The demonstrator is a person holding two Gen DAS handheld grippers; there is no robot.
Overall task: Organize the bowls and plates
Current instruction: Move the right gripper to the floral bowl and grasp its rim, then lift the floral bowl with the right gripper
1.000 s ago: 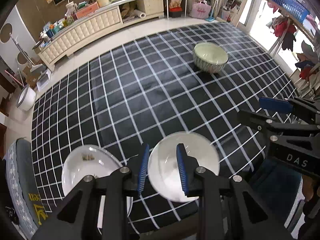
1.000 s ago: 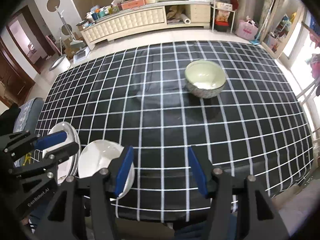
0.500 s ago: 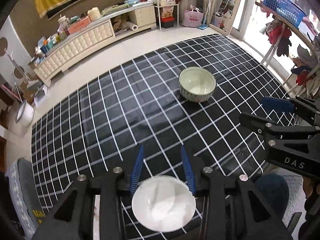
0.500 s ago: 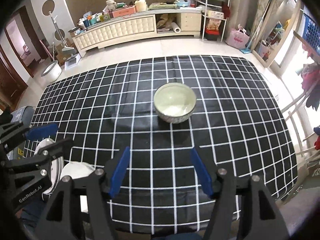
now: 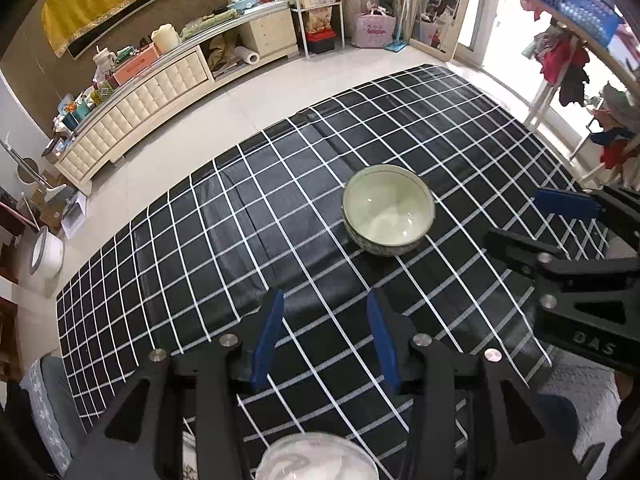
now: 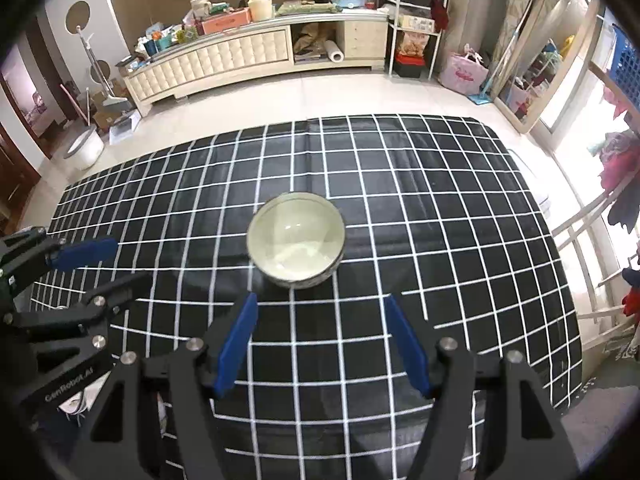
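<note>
Your bowl (image 6: 296,240) sits mid-frame on the checked surface (image 6: 440,240); it looks glazed, so likely heavy, slick and breakable, and best pinched over its rim. Your left gripper (image 5: 324,336) is opening with nothing between its jaws, and your right gripper (image 6: 320,340) stands apart, empty. A cluttered sideboard (image 6: 240,52) fills the top of the frame.

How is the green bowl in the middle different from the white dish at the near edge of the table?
The green bowl is pale green inside with a speckled outside; the white dish is plain white. The green bowl stands alone mid-table in full view; the white dish sits at the near edge, partly cut off below the left gripper. Both sit upright on the checked tablecloth.
</note>
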